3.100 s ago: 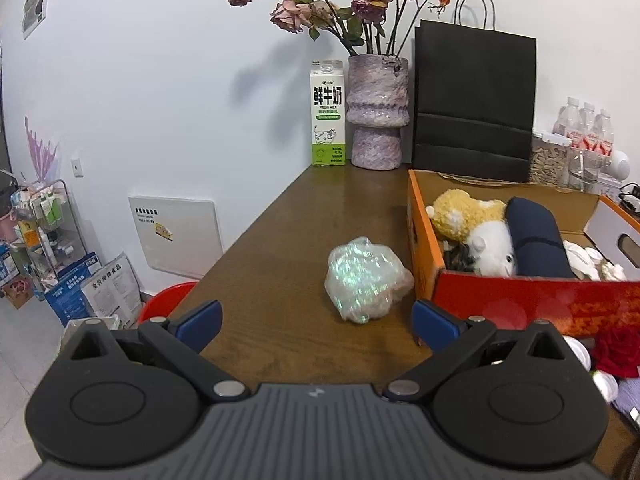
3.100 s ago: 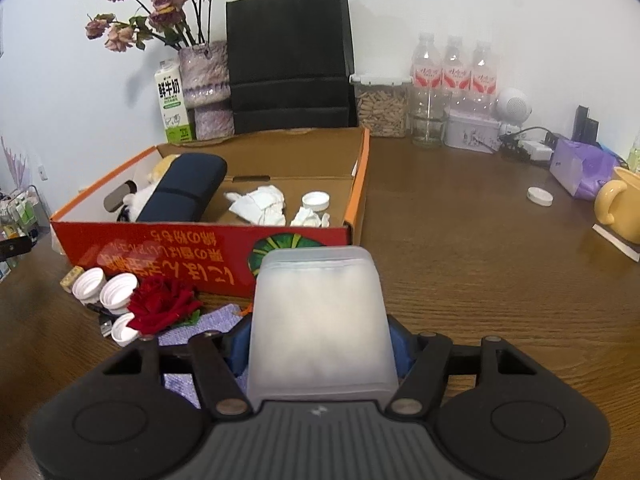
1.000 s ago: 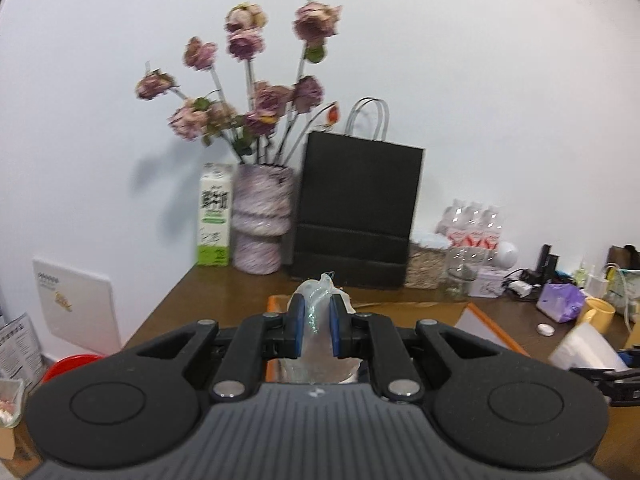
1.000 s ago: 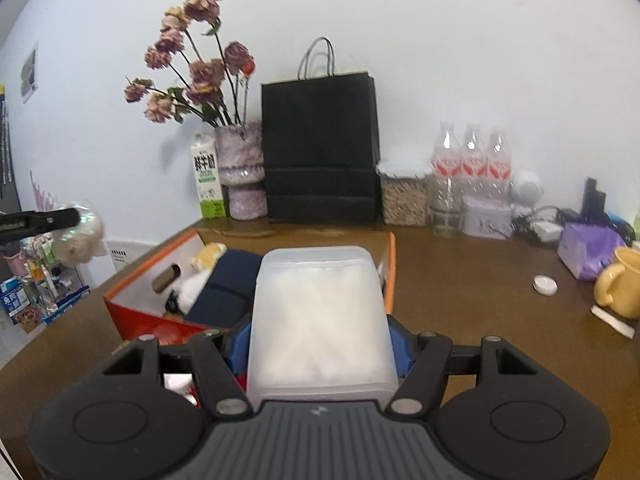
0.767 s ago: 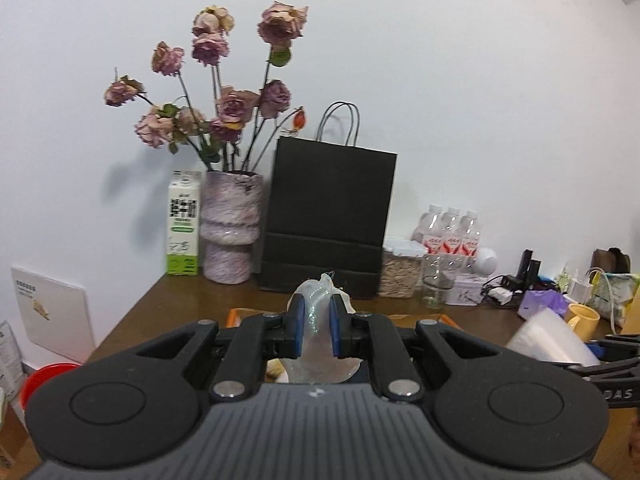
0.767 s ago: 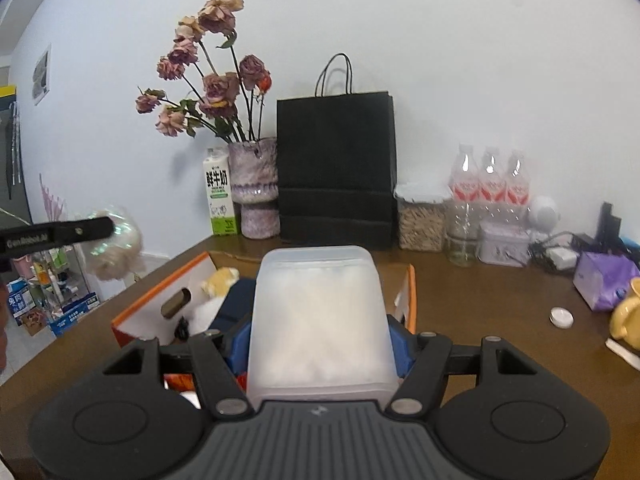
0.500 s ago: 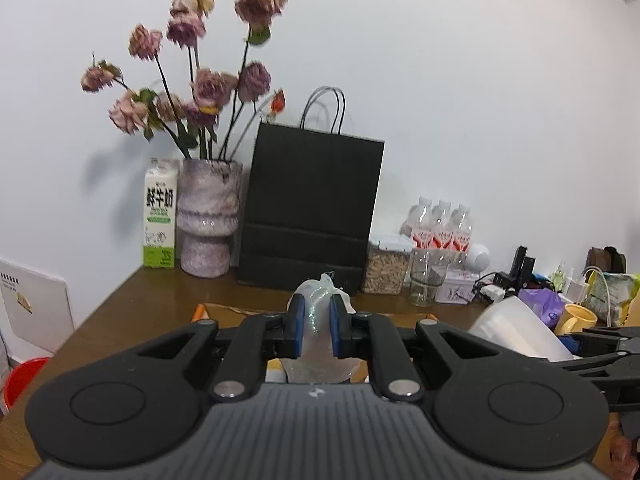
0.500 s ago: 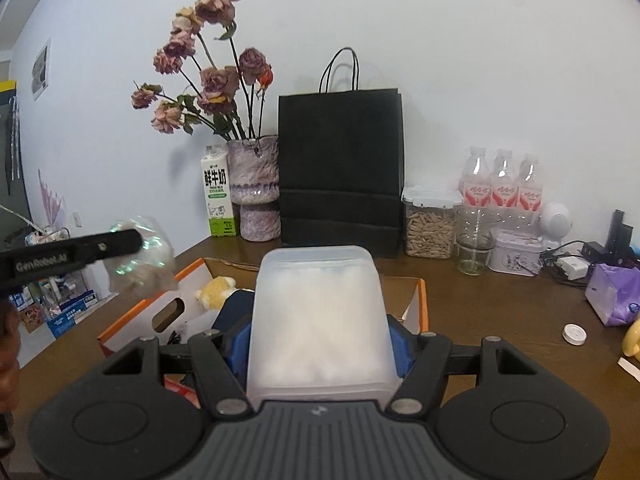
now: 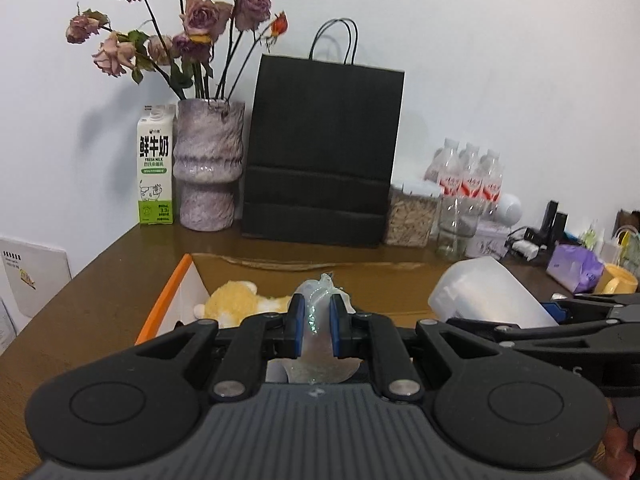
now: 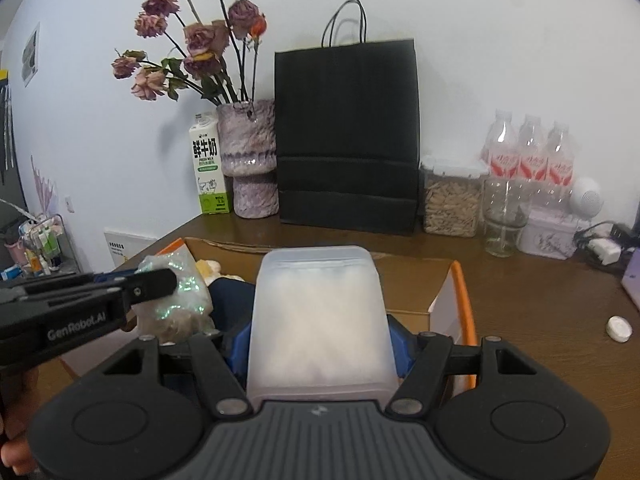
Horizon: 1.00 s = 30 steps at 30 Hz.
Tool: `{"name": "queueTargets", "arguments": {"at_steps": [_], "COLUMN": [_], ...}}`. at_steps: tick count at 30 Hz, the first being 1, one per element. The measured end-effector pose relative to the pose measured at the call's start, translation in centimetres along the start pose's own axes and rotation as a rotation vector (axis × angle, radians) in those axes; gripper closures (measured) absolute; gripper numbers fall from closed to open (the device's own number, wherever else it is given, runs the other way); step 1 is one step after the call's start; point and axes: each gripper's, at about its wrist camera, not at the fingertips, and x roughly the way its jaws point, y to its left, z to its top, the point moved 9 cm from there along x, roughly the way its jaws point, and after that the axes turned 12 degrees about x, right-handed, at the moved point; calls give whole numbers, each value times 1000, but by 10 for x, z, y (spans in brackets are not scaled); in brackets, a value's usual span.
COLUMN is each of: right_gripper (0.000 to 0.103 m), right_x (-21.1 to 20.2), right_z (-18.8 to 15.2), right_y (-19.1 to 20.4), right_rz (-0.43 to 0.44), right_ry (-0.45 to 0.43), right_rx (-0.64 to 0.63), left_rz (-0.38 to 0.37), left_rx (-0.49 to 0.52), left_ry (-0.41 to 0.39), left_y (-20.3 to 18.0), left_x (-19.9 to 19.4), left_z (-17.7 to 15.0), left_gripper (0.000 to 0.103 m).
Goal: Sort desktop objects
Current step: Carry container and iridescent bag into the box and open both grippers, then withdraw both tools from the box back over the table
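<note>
the left gripper (image 9: 315, 330) squeezes a shiny plastic wad (image 9: 320, 316). the right gripper (image 10: 318, 346) holds a wide cloudy tub (image 10: 318, 316). both hang over the near part of the orange box (image 10: 464, 300), not dropped yet. a fluffy toy (image 9: 236, 304) already lies inside.

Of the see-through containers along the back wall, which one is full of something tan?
The lidded square jar beside the black paper bag: it is packed with tan, grain-like pieces. The glass jar next to it looks empty, and the bottles behind have red labels.

Home desk (image 9: 120, 264); vase (image 9: 210, 164), milk carton (image 9: 156, 166)
</note>
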Motion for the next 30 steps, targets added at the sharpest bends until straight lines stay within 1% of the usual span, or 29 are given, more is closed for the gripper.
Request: {"name": "queueTargets", "arguments": {"at_steps": [3,5,6,7,8,9,10,11,12,15,25,30], "right_gripper": [39,39,38,37,22,13,10,5,3,2,2,2], "right_x": [10,14,15,17,17,18,18,17,15,12,10,0], "right_z": [-8,-12,-14,-16,-17,-18,-18,-17,-16,-13,-15,-8], "right_y": [-5,-7,-8,-9,-11,-14,-18,-21,-23,-26,-20,-16], "right_rz": [-13,-13,-7,-5,-9,-29,-52,-60,-56,-35,-43,-55], "right_ry": [17,20,22,24,26,25,14,6,0,-12,-17,-53], "right_rx": [-14,-10,-5,3,8,13,19,25,37,70,32,12], "left_rz": [12,21,28,44,60,103,140,161,172,171,190,194], "left_rx": [46,77,90,104,113,115,116,110,96,52,69,63], "left_ry": [-6,-21,-25,-26,-23,-18,-16,-16,-18,-16,-18,-62], "left_y": [-4,-9,-10,-11,-11,-8,-4,0,3,12,11,12], "left_x": [5,4,4,3,3,2,2,1,0,-2,-6,-20], "left_z": [-5,-6,-6,-7,-9,-9,-9,-10,-9,-9,-4,4], "left_gripper": [89,85,73,52,44,29,16,10,0,0,0,0]}}
